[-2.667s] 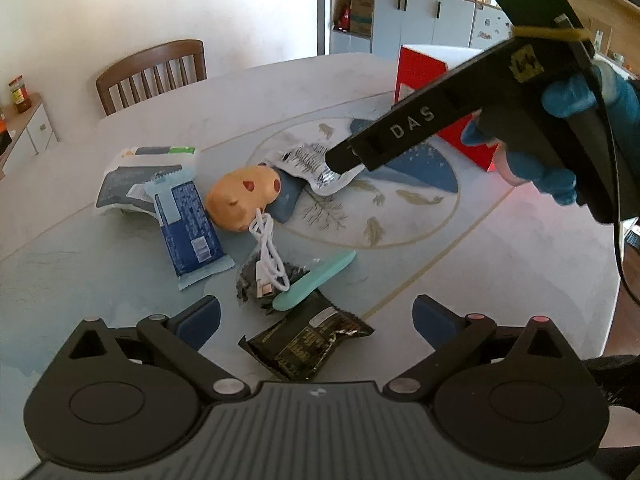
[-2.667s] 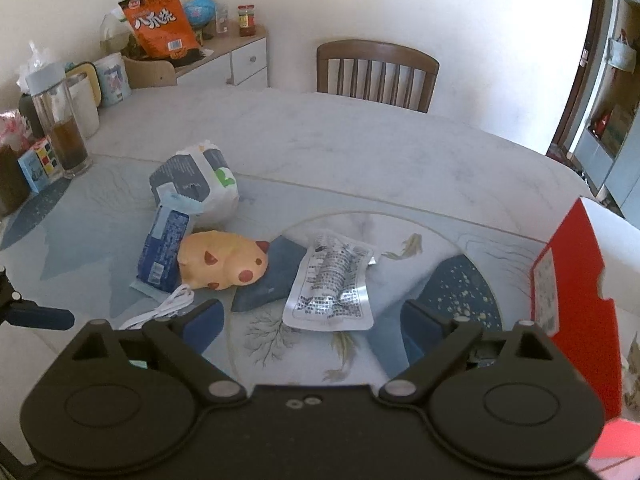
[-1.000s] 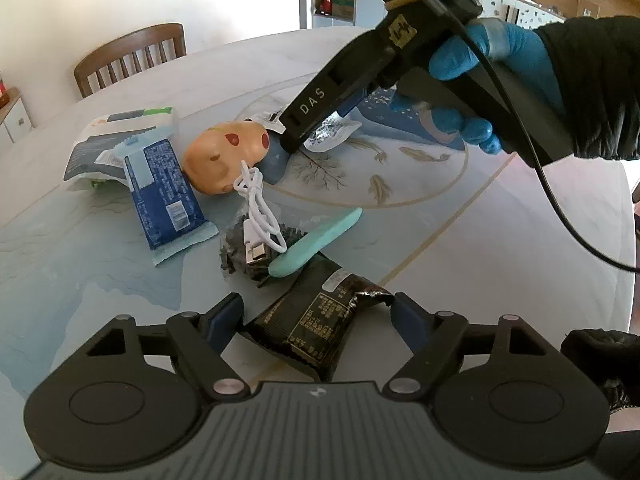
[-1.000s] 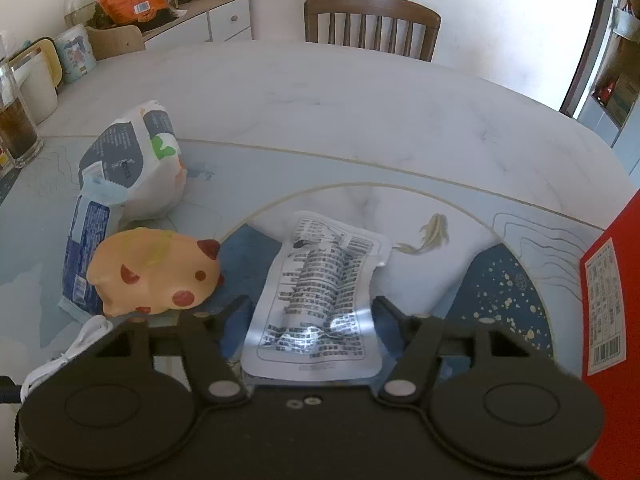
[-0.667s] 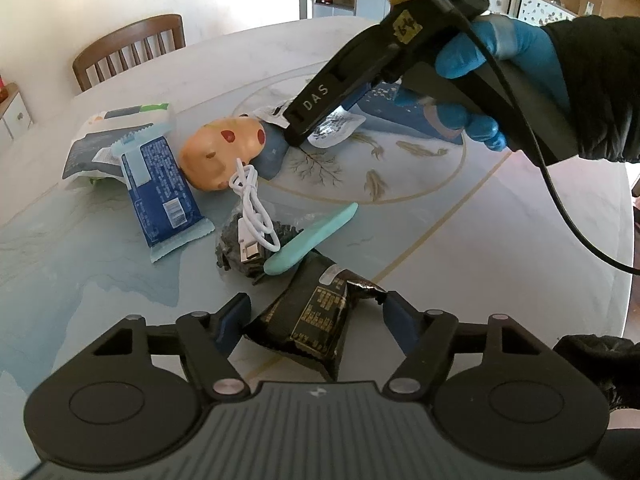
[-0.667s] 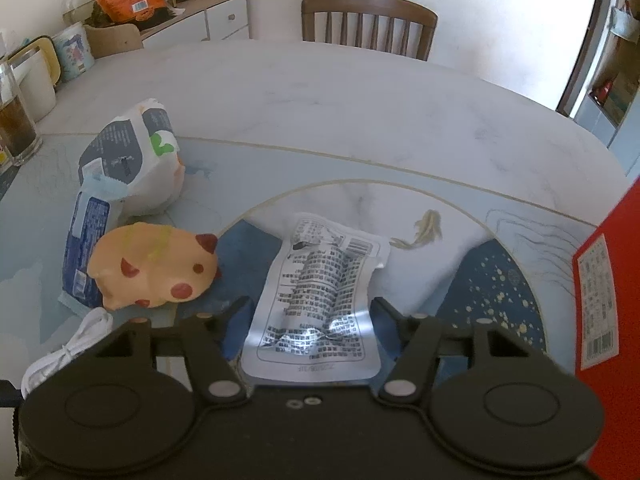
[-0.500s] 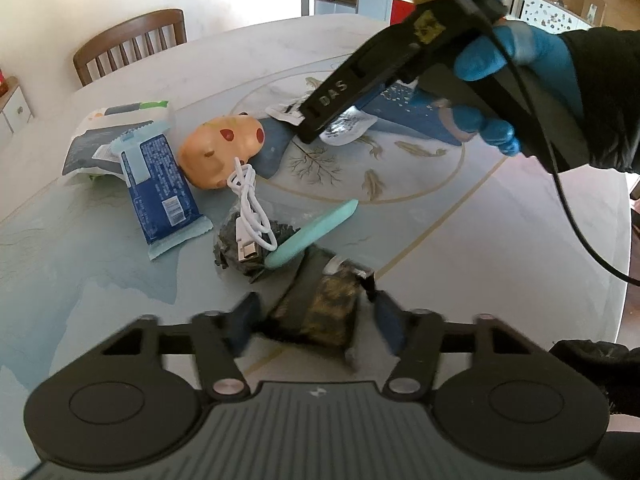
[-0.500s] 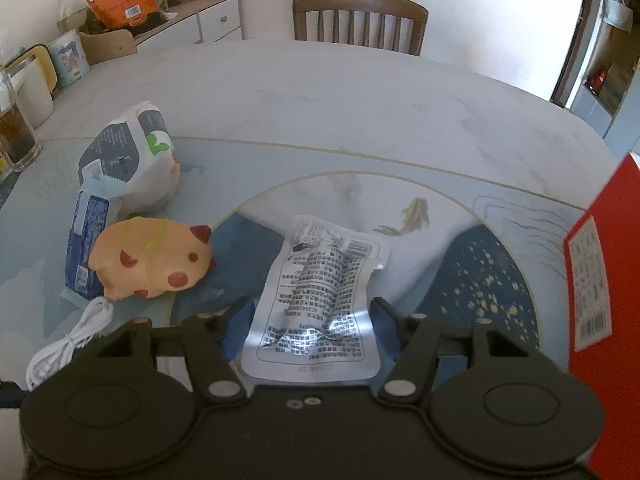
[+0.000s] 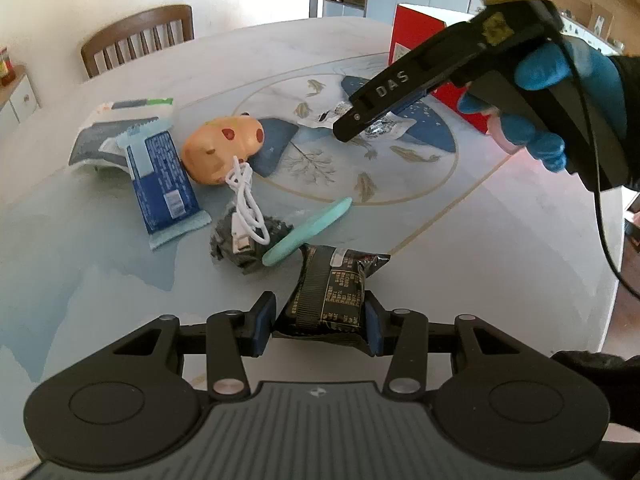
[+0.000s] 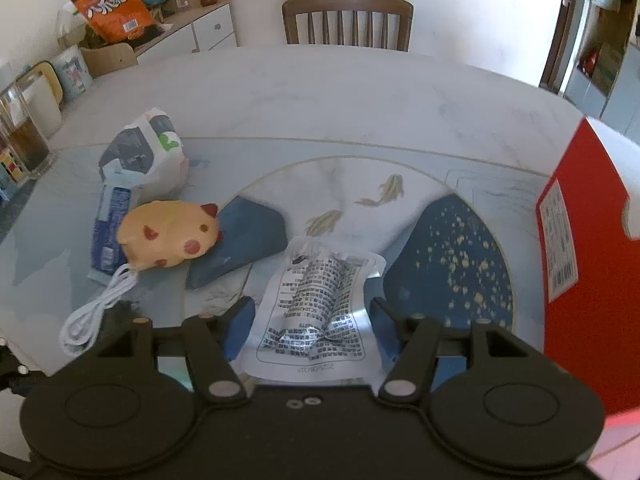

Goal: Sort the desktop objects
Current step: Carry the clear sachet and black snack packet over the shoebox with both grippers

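Left gripper (image 9: 318, 330) has just been closing and now pinches the dark snack pack (image 9: 328, 296), right beside the teal stick (image 9: 308, 230). Right gripper (image 10: 312, 328) holds the silver pouch (image 10: 316, 308), lifted, farther off toward the red box (image 10: 576, 264).

Wood chair (image 10: 347, 20) behind table, white wall, cabinets.

Both handheld grippers are matte black plastic: a ribbed grey-black housing, two round discs at the base, silver screw heads on the linkage arms, blue pads lining the fingers (image 9: 262, 322). The right gripper (image 9: 352, 120) carries white "DAS" lettering on its finger, a yellow rubber band and sticker round the body, and a black cable trailing off. The person's right hand (image 9: 538, 100) wears a blue glove under a black sleeve.
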